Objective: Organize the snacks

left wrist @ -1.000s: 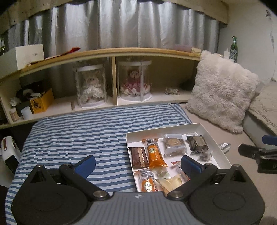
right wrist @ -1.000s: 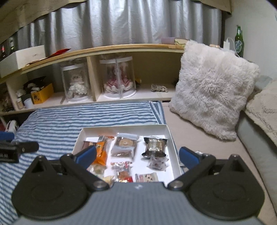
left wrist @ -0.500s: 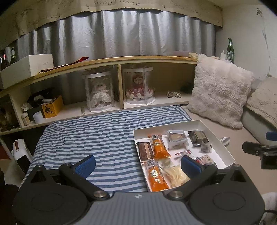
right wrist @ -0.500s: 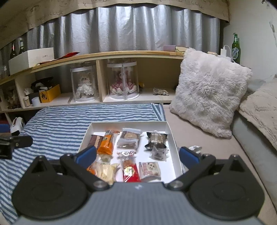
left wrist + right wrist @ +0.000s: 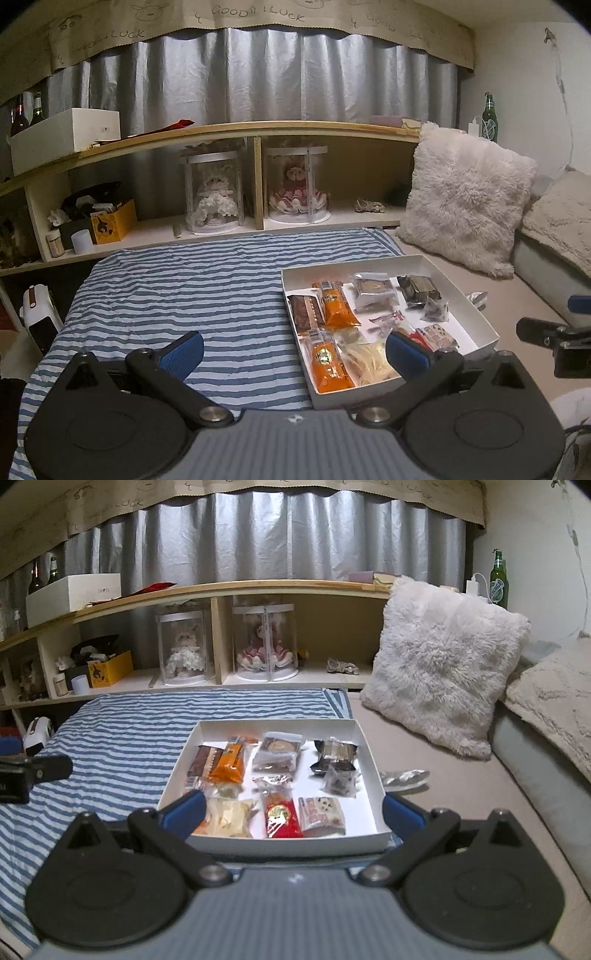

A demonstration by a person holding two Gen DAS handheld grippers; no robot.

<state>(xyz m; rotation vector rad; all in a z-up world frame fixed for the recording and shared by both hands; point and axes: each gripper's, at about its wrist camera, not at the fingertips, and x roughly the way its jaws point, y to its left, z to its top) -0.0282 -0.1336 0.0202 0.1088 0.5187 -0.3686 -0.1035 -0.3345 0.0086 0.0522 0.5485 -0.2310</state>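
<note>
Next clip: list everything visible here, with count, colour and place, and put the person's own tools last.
box: 1, white, open, on the bed, half on the striped sheet
snack packs: about ten, orange, brown, red, clear and dark, inside the box
foil wrapper: 1, silver, on the bed right of the box
sheet: 1, blue and white striped, on the bed
pillow: 1, fluffy white, leaning at right
doll cases: 2, clear, on the lower shelf
carton: 1, yellow, lower shelf at left
bottle: 1, green, top right
left tongs: open, empty
right tongs: open, empty
</note>
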